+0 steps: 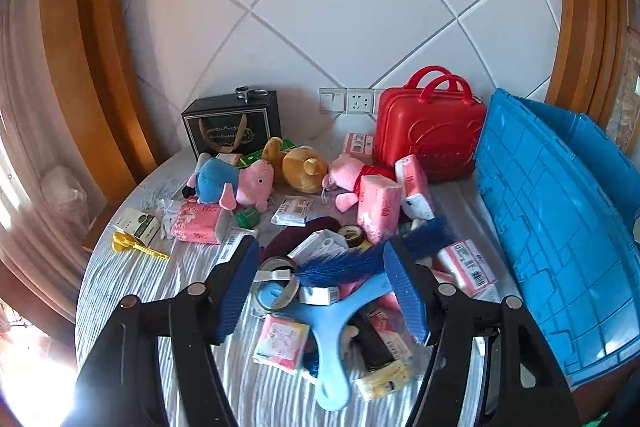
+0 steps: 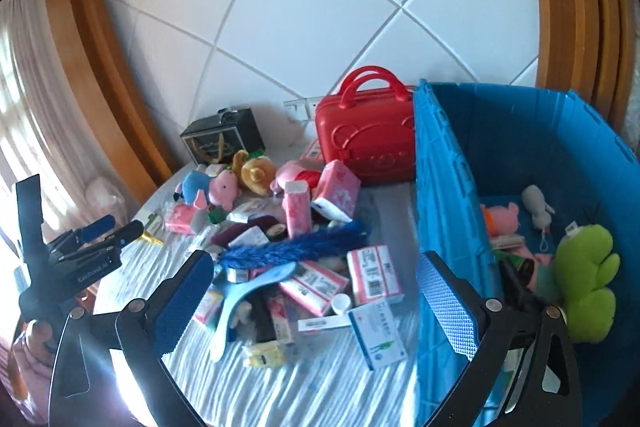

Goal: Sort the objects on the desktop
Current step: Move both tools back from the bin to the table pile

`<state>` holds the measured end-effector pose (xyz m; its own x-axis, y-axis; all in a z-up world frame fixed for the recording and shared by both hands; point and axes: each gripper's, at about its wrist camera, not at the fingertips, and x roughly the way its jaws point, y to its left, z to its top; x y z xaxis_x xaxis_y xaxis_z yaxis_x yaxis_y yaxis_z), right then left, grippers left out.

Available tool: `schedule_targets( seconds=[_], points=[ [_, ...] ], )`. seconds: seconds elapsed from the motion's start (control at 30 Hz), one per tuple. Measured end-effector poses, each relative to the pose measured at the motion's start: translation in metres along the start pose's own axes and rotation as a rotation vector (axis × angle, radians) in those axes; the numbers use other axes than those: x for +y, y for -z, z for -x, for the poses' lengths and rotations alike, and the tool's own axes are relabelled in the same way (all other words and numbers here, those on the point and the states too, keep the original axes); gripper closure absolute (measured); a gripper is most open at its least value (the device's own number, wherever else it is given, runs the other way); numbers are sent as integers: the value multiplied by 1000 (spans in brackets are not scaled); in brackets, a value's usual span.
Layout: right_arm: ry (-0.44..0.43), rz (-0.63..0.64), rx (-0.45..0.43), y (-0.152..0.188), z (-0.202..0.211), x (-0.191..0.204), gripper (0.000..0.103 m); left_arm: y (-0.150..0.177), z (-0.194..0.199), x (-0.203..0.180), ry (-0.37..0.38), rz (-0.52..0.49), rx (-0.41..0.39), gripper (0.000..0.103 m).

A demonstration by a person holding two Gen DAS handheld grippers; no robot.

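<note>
Here, nearest first:
Left gripper (image 1: 320, 291): we see its blue-padded jaws spread apart over the pile, gripping nothing; in the right wrist view it hangs at the far left (image 2: 108, 227) above the table edge.
Right gripper (image 2: 316, 303): we find its jaws wide apart and empty, one pad over the clutter, the other at the bin wall.
Table (image 1: 168, 279): covered with a white striped cloth.
Light blue hanger (image 1: 332, 327): lies flat in the near heap, between the left pads in that view.
Tape roll (image 1: 280, 283): we see it just beside the hanger's head.
Blue duster (image 2: 296, 247): stretched across the middle of the heap.
Pink tissue packs (image 1: 378, 207): several, two upright behind the duster.
Blue bin (image 2: 448, 187): stands at the right of the table; we see a green plush (image 2: 584, 267) and a small pink plush (image 2: 502, 215) inside.
Plush toys (image 1: 256, 183): a row farther back on the cloth.
Red case (image 1: 428, 131): upright by the wall, just beside the bin.
Black box (image 1: 232, 127): at the far left, against the wall.
</note>
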<state>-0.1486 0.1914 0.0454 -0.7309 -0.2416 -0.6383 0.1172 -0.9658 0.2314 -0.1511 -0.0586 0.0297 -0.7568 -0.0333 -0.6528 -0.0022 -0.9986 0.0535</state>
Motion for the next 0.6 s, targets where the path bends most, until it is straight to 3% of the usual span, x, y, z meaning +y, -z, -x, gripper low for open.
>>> schedule_targets(
  seconds=[0.1,0.23,0.43,0.6],
  points=[
    [75,-5,23,18,-24,20,0,17,-32,30,-10,-26,55,39],
    [138,-34,130,52,-69,25,0,50,-73,60,19,-24,159,39],
    [190,-80,294,93,-133,2,0,96,-123,82,54,26,303,39],
    [264,-102,368,117,-169,-26,0,129,-161,81,81,42,398,39]
  ],
)
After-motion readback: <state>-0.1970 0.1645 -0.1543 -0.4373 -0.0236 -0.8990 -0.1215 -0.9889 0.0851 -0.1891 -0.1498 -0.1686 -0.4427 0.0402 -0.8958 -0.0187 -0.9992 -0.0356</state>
